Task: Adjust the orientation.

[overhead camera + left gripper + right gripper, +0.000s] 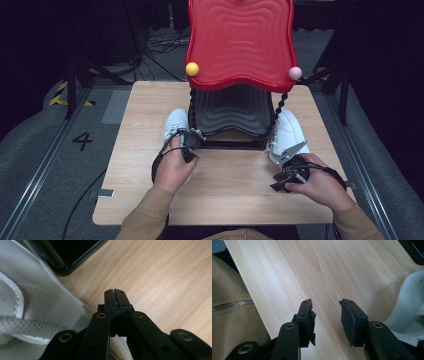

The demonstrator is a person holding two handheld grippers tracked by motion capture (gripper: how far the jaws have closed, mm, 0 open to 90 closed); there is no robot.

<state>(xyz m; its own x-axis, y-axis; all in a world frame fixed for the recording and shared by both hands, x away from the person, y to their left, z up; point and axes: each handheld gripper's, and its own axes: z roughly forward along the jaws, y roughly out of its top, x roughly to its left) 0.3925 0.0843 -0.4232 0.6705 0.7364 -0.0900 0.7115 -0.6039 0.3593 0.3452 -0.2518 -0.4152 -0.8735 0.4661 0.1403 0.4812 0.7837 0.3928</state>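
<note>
The work in hand concerns a pair of white sneakers on a wooden table [225,195], standing at both sides of a small rack with a red wavy top [240,40] and a black lower tray [230,117].

The left gripper [115,298] is clenched: its two jaws meet tip to tip, and nothing can be seen between them. The left sneaker [32,307] lies just beside this gripper, at its left side in the left gripper view, with the cloth collar and a woven lace close to the jaw arms. Ahead of the jaws is bare wood, and further ahead to the left is the corner of the black tray.

The right gripper [325,315] is released, its jaws standing well apart over bare table. The right sneaker [409,310] is to the right of it and partly behind its right jaw arm, so the gripper does not point at the shoe. To its left is the person's tan jacket [229,312].

Judging from this, the step is the approach: no shoe is grasped yet. The next move probably asks the left gripper to open first and then turn toward the collar of its shoe, and the right gripper to swing to the right until the shoe's edge stands between its jaws before closing.
</note>
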